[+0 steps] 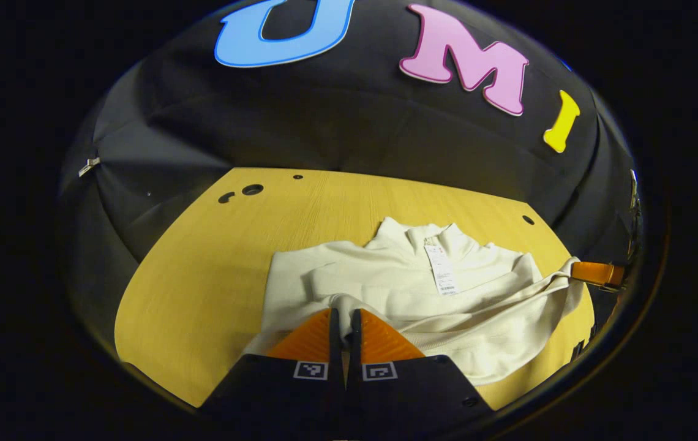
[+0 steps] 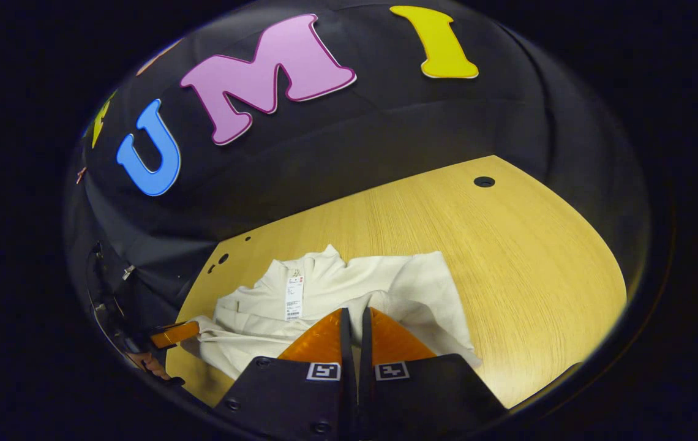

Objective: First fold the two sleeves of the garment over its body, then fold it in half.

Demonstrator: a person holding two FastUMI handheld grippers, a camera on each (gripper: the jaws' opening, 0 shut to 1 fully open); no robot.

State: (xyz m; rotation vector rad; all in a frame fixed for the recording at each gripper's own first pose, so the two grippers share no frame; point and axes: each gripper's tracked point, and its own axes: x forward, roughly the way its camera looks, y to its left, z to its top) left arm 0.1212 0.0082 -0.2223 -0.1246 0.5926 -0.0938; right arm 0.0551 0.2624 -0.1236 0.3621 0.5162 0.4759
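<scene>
Yellow wood makes up the table (image 1: 214,257), with black cloth walls behind it. On the table lies a cream sweater (image 1: 398,294) with a high collar (image 1: 428,236) and a paper tag (image 1: 442,269) hanging from the neck.

In the left gripper view the sweater sits at about 5 o'clock on the table. The left gripper (image 1: 344,324) has its two fingers squeezed almost together on a bunch of the cream cloth. Far off at 3 o'clock, the other gripper's finger (image 1: 597,273) pulls a part of the sweater out tight.

In the right gripper view the sweater (image 2: 349,294) lies at about 7 o'clock on the table (image 2: 508,263). The right gripper (image 2: 355,334) is pinched nearly closed on the cloth too. At 8 o'clock the other gripper's finger (image 2: 174,335) touches the sweater's edge. Small round holes (image 2: 484,181) dot the tabletop.
</scene>
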